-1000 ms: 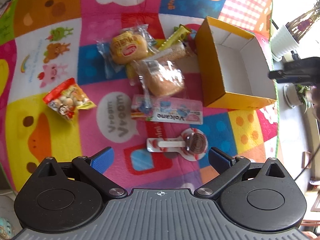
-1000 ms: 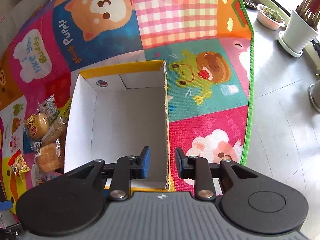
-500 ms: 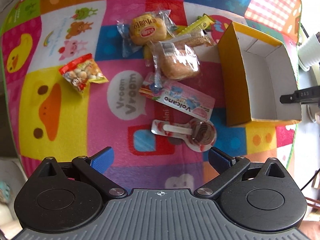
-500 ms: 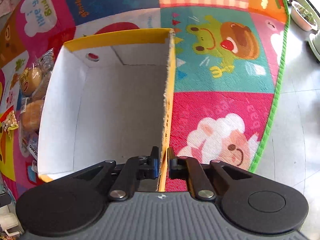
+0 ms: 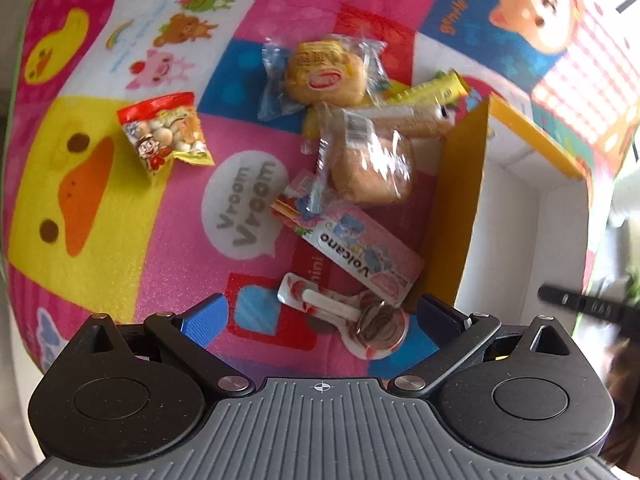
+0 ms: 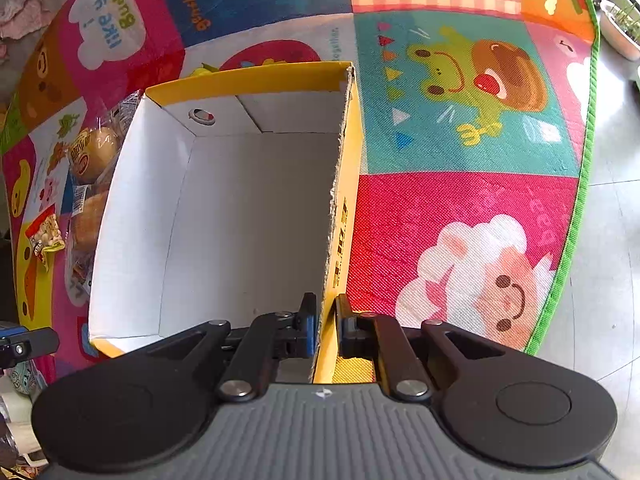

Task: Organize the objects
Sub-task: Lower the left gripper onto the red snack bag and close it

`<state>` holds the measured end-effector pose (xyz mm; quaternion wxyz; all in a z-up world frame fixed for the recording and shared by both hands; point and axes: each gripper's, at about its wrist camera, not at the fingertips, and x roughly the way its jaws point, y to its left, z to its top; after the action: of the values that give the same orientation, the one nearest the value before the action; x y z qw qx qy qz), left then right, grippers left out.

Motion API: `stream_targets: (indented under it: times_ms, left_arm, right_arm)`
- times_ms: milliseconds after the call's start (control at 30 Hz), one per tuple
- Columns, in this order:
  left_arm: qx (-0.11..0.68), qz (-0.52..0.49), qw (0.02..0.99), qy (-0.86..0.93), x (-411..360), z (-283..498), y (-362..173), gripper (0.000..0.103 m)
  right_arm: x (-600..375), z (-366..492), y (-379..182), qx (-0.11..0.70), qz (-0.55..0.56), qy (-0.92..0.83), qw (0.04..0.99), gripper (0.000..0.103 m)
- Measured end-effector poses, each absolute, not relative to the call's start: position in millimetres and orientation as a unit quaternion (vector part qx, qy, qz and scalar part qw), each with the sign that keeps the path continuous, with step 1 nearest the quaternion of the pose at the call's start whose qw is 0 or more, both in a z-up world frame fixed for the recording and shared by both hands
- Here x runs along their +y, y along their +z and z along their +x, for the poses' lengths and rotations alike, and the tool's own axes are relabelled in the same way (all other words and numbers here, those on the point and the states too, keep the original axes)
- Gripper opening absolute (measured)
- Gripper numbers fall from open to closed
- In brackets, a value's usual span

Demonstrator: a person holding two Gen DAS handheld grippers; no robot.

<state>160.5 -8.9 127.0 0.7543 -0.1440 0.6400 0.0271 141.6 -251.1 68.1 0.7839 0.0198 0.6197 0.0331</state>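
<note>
A yellow cardboard box [image 6: 340, 200] with a white, empty inside sits on the play mat. My right gripper [image 6: 325, 320] is shut on the box's right wall, one finger inside and one outside. My left gripper [image 5: 322, 314] hangs open over a wrapped lollipop [image 5: 376, 328], which lies between its fingers without touching them. Beyond it lie a pink Volcano packet [image 5: 360, 252], two wrapped buns [image 5: 372, 172] [image 5: 328, 76], a yellow bar [image 5: 428, 92] and a red snack bag [image 5: 164, 136]. The box [image 5: 460, 208] stands just right of the snacks.
The colourful cartoon mat [image 6: 460, 220] ends in a green border [image 6: 576, 216] on the right, with grey floor tiles beyond. A plant pot [image 6: 618, 32] stands on the floor at the far right. A pink cloth [image 6: 24, 12] lies past the mat's far left corner.
My right gripper has come down over the box's right wall and shut on it. The left gripper's view has rolled, and the lollipop now lies closer between its fingers.
</note>
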Motion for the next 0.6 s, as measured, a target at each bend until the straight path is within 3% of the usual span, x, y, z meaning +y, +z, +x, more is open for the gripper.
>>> stream_targets:
  times_ms: [67,267,467,600]
  left_arm:
    - [0.629,-0.152,0.761,0.054,10.5,163.9,131.1,0.103]
    - [0.588,-0.032,0.802,0.099,59.1,187.2,136.5,0.103]
    - [0.588,-0.152,0.778,0.161,104.9,220.1,103.1,0.103]
    - [0.608,-0.137,0.767,0.153,99.0,240.1,77.9,0.103]
  right_arm:
    - [-254.0,141.0,67.3,0.622,0.023,0.035,0.782,0.010]
    - [-254.8,140.7,67.7,0.619,0.025,0.031,0.785,0.010]
    - [-247.6,140.0,61.1,0.625,0.007,0.017,0.780,0.010]
    - [-241.3,138.8,57.3,0.626,-0.007,0.002,0.780,0.010]
